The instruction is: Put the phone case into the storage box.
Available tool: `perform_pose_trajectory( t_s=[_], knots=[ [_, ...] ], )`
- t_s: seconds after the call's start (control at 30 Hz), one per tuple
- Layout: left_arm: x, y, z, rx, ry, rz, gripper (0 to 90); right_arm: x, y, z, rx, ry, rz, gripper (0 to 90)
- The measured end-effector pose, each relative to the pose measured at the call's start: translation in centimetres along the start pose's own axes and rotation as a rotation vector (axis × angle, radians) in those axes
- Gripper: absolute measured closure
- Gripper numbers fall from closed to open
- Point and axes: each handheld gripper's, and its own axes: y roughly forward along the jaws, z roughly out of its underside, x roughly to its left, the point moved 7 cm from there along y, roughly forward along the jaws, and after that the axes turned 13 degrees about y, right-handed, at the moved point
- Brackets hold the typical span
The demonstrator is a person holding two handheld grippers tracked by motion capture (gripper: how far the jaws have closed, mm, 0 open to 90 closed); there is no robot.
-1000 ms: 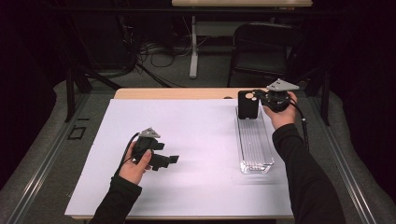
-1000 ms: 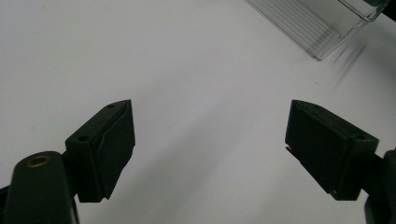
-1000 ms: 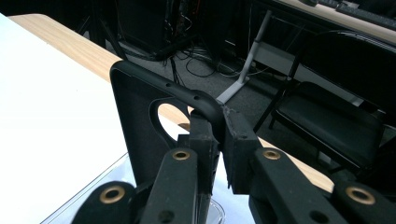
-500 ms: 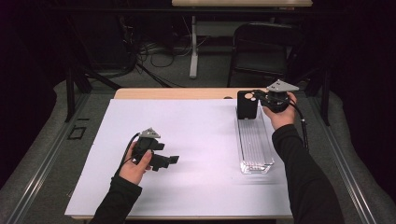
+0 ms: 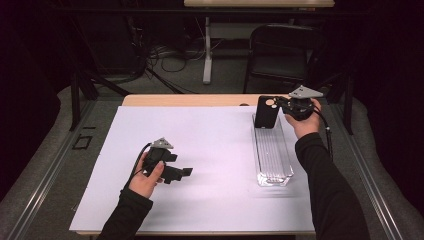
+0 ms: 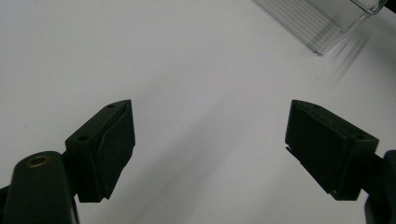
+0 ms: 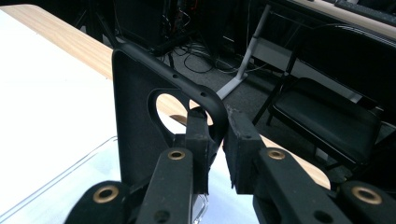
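Note:
A black phone case (image 5: 265, 112) with a round camera cut-out stands upright over the far end of a clear ribbed tray (image 5: 272, 155). My right gripper (image 5: 279, 107) reaches it from the right and is shut on its edge. In the right gripper view the case's rim (image 7: 140, 121) sits between the two pads (image 7: 196, 140); the jaws have just been opening slightly, with the rim still between them. My left gripper (image 5: 186, 173) rests low over the white sheet at the near left, pointing right. Its jaws (image 6: 210, 135) stand wide open with nothing between them.
A white sheet (image 5: 215, 145) covers most of the wooden table (image 5: 190, 100). The near end of the tray (image 6: 327, 23) shows at the top right of the left gripper view. A black folding chair (image 5: 280, 50) and a table leg (image 5: 207, 55) stand beyond the far edge.

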Motion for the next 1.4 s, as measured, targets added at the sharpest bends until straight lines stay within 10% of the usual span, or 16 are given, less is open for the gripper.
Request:
perform_pose_trajectory(
  t_s=[0.9,1.4],
  knots=[
    [0.0,-0.1,0.0,-0.003,0.0,-0.002,16.3,-0.1,-0.1,0.7,0.024,0.047,0.038,51.0],
    [0.1,-0.4,0.0,-0.013,-0.002,-0.007,16.3,1.9,-3.1,0.2,0.066,0.078,-0.004,48.0]
  ],
)
